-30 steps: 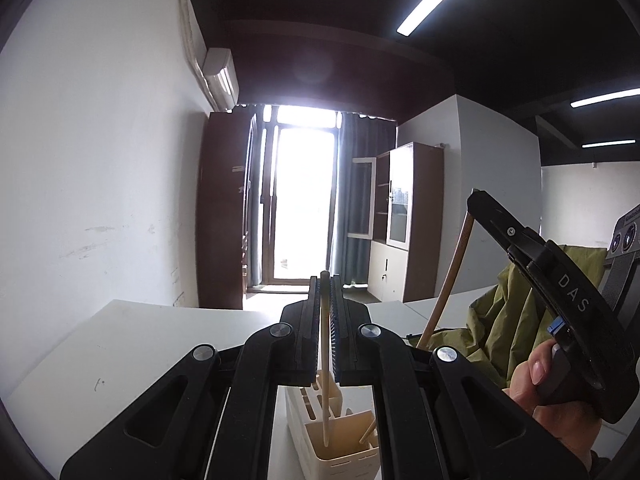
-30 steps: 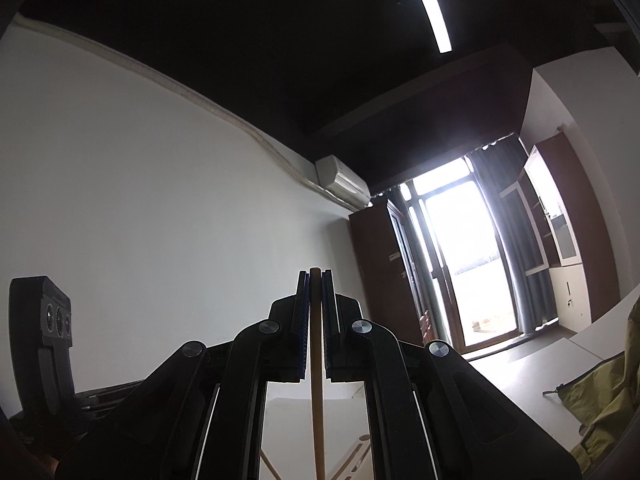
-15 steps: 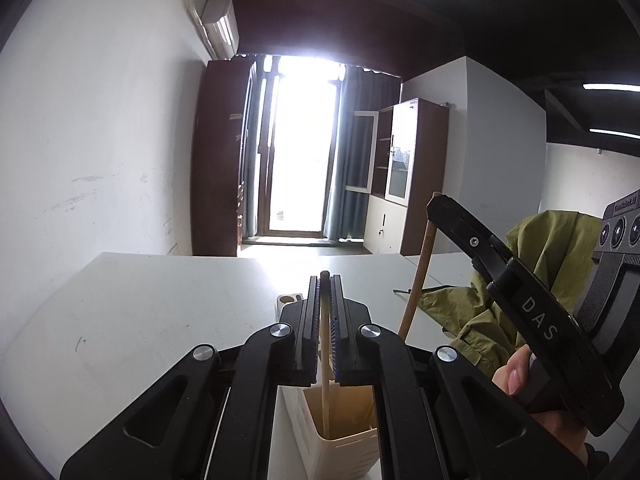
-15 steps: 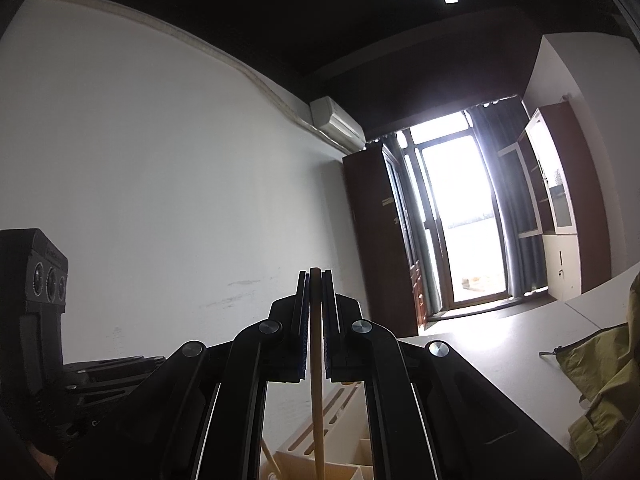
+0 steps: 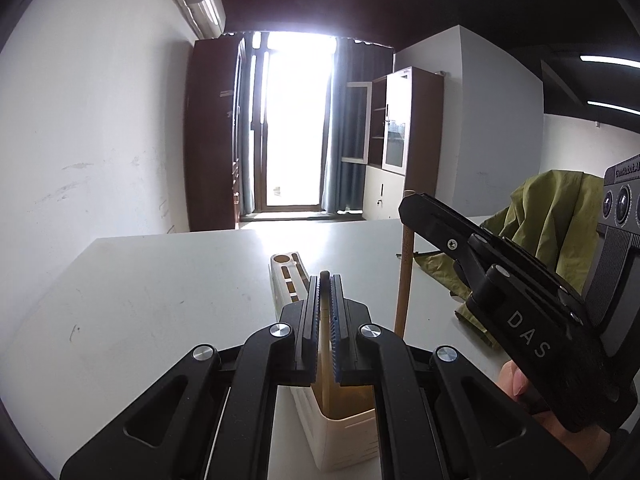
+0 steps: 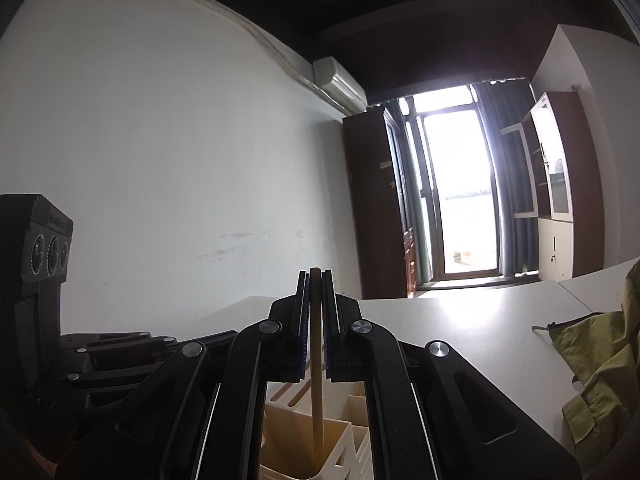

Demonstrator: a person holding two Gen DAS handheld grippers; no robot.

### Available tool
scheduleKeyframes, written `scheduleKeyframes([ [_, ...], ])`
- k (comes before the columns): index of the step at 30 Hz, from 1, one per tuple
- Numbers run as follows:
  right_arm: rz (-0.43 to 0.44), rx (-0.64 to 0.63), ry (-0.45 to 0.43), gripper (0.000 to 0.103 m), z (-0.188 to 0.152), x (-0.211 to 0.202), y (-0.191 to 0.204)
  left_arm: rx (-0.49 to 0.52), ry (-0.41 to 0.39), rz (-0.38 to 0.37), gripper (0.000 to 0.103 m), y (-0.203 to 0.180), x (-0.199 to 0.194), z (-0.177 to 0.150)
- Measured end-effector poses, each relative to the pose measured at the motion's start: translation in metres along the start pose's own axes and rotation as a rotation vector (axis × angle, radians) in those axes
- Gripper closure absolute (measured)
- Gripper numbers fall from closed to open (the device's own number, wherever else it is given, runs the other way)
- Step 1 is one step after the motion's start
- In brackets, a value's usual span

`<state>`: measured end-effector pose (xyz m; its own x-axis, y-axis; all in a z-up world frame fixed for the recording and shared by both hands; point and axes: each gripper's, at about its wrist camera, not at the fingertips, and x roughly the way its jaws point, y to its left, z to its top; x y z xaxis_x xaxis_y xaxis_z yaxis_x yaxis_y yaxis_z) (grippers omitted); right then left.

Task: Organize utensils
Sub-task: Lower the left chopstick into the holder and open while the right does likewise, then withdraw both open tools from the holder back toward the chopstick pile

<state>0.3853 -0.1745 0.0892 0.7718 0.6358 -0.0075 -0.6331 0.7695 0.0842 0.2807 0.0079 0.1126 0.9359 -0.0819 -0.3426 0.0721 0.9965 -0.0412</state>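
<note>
Utensils were half-stowed: over the cream plastic organizer box [image 5: 344, 436], the left gripper [image 5: 325, 300] clamped a pale wooden utensil handle [image 5: 325, 364] and the right gripper [image 6: 316, 300] a brown wooden stick [image 6: 317, 392], both lowered in, unreleased.

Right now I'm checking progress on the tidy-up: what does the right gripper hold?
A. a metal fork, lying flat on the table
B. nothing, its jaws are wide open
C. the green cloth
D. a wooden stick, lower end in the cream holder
D: the right gripper is shut on a wooden stick whose lower end dips into the cream holder.
</note>
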Motion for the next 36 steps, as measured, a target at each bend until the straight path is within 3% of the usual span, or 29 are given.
scheduleKeyframes([
  [10,-0.016,0.005,0.041,0.096,-0.006,0.006,-0.001,-0.006,0.049,0.002,0.098,0.008,0.007,-0.007],
  [13,-0.016,0.026,0.048,0.096,-0.005,0.006,-0.002,-0.009,0.049,0.004,0.086,0.008,0.004,-0.006],
  [19,-0.035,0.034,0.04,0.096,0.0,0.001,-0.004,-0.031,0.022,0.001,0.079,0.016,-0.013,0.001],
  [21,-0.038,0.041,0.042,0.093,-0.002,-0.003,-0.004,-0.033,0.011,0.001,0.078,0.017,-0.02,0.003],
  [23,-0.039,0.042,0.042,0.081,-0.002,-0.006,-0.003,-0.034,0.0,0.002,0.077,0.019,-0.029,0.004],
  [36,-0.112,0.043,0.119,0.075,-0.004,-0.038,-0.001,-0.028,0.016,0.061,0.071,0.028,-0.068,-0.01],
])
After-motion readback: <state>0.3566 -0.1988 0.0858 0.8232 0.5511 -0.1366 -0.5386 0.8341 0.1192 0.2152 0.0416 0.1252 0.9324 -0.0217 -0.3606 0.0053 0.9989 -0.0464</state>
